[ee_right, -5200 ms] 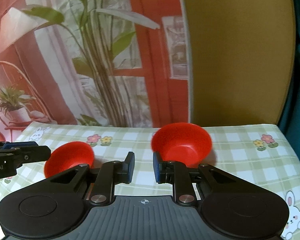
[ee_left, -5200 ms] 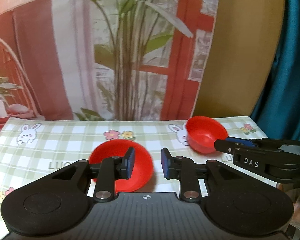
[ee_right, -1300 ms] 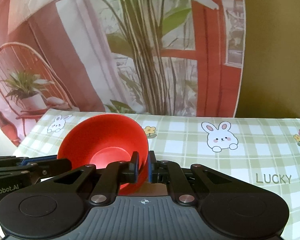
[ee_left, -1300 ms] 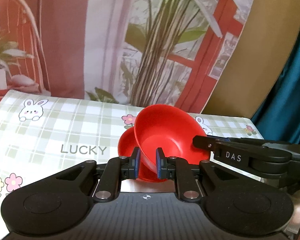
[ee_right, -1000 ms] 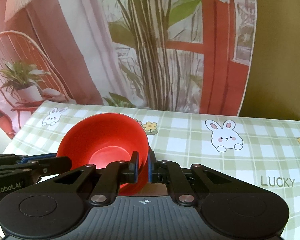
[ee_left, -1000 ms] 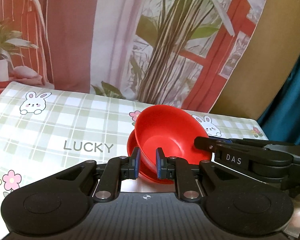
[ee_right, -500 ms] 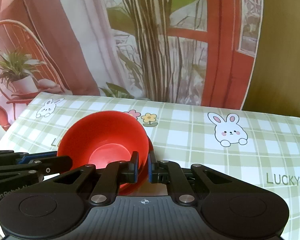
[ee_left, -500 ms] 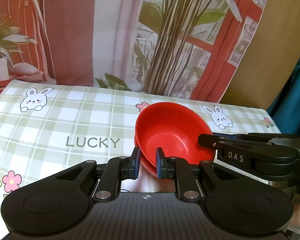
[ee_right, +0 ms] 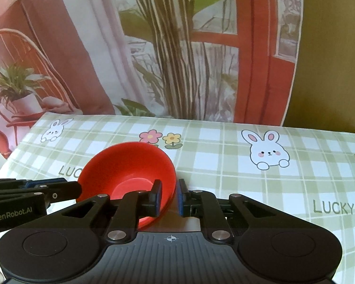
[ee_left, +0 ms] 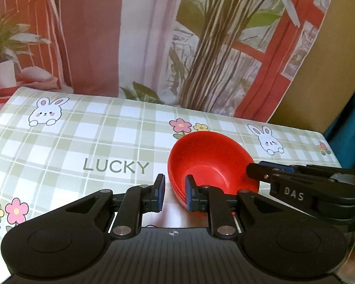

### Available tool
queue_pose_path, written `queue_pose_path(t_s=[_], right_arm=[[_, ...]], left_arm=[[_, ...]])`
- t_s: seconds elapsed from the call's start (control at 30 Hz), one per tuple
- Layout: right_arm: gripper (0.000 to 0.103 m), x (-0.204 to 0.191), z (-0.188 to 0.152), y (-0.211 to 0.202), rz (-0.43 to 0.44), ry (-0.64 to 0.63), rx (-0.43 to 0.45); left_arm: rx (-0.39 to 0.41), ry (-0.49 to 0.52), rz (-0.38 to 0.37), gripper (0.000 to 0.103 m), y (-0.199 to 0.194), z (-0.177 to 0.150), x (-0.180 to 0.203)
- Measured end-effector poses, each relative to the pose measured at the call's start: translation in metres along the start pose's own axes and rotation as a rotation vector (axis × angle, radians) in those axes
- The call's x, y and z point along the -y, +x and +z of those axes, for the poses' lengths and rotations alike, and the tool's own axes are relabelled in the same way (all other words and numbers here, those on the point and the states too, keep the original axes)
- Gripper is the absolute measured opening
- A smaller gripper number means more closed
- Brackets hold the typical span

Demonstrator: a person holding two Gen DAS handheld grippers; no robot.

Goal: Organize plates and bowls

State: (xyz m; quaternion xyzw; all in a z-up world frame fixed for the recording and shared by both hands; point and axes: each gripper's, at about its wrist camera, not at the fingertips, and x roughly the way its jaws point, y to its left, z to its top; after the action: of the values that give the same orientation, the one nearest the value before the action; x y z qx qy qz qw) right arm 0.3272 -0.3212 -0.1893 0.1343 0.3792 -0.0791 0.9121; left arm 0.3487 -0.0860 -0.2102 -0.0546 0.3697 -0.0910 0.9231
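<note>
Green-checked cloth with rabbits and "LUCKY" covers the counter [ee_left: 59,146]. Left gripper [ee_left: 175,191] fingers gape, straddling the near rim of the stacked red plastic bowls [ee_left: 210,163] — right gripper [ee_right: 169,197] fingers parted around the bowls' rim, not pinching.

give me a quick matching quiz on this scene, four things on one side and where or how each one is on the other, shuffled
Things:
1. left gripper
2. right gripper
3. red bowls
4. pink flower print

Place or state:
a. nested in a stack on the tablecloth
b. jaws apart, only cloth between them
c. on the cloth just beyond the far rim of the stack
d. one finger inside the stack, one outside its rim

Pairs: 1-b, 2-d, 3-a, 4-c
</note>
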Motion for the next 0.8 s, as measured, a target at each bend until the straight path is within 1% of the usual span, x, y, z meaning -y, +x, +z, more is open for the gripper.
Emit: queue_pose_path(t_s=[0.07, 0.1, 0.2, 0.3, 0.4, 0.5, 0.53, 0.8], right_arm=[[0.014, 0.001, 0.0, -0.001, 0.002, 0.004, 0.003], [0.014, 0.002, 0.0, -0.001, 0.004, 0.008, 0.003], [0.017, 0.005, 0.0, -0.001, 0.012, 0.022, 0.002], [0.017, 0.007, -0.001, 0.001, 0.02, 0.033, -0.005], [0.018, 0.012, 0.0, 0.003, 0.038, 0.062, -0.016], [0.02, 0.019, 0.001, 0.005, 0.053, 0.09, -0.02], [0.02, 0.021, 0.001, 0.006, 0.052, 0.095, -0.023], [0.021, 0.026, 0.005, 0.013, 0.076, 0.115, -0.039]], left_arm=[[0.0, -0.007, 0.004, 0.025, 0.001, 0.0, -0.002], [0.001, -0.005, 0.01, 0.03, 0.001, 0.0, -0.002], [0.006, -0.002, 0.015, 0.031, 0.0, 0.001, -0.003], [0.02, -0.013, -0.004, 0.034, -0.002, 0.001, -0.005], [0.024, -0.025, -0.022, 0.035, -0.001, 0.0, -0.007], [0.03, -0.037, -0.046, 0.044, -0.001, 0.0, -0.009], [0.035, -0.041, -0.053, 0.046, 0.0, 0.0, -0.01], [0.023, -0.071, -0.083, 0.046, 0.01, -0.001, -0.014]])
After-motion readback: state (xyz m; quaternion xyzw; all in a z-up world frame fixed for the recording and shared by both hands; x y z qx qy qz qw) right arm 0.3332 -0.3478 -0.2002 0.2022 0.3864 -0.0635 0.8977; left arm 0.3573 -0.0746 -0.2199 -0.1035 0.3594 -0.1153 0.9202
